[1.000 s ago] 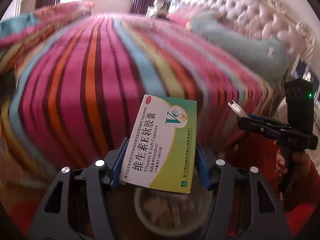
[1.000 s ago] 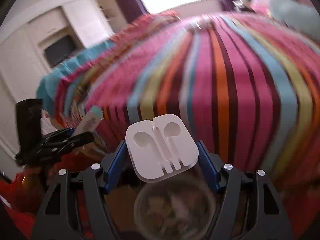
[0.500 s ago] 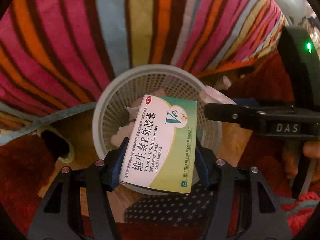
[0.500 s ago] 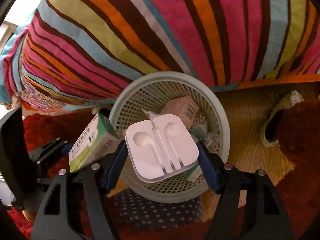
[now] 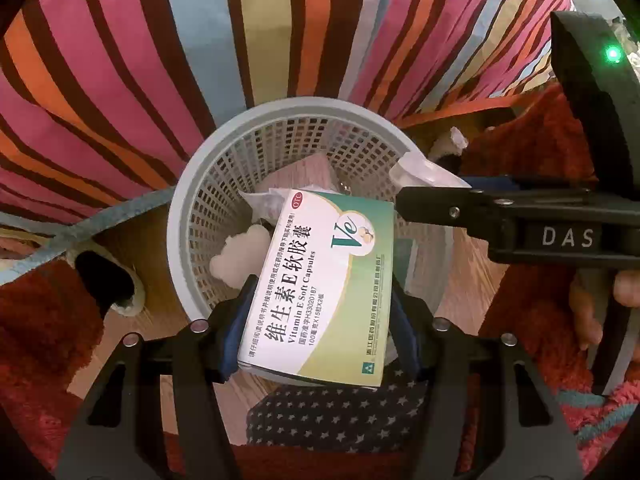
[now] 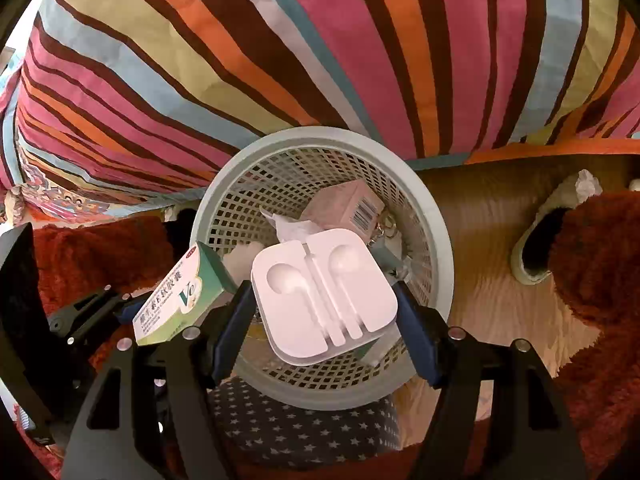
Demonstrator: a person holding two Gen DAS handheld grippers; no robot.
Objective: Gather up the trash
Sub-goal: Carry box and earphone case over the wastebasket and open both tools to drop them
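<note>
The left gripper (image 5: pixel 320 322) clamps a medicine box (image 5: pixel 320 288); the right gripper (image 6: pixel 326 312) clamps an earphone tray (image 6: pixel 324 296); both hang mid-frame over the basket (image 5: pixel 180 216); released together, they could knock each other onto its rim.

Basket (image 6: pixel 436 216) before bedspread (image 6: pixel 320 40) (slipper (image 6: pixel 536 248) perhaps right)
</note>
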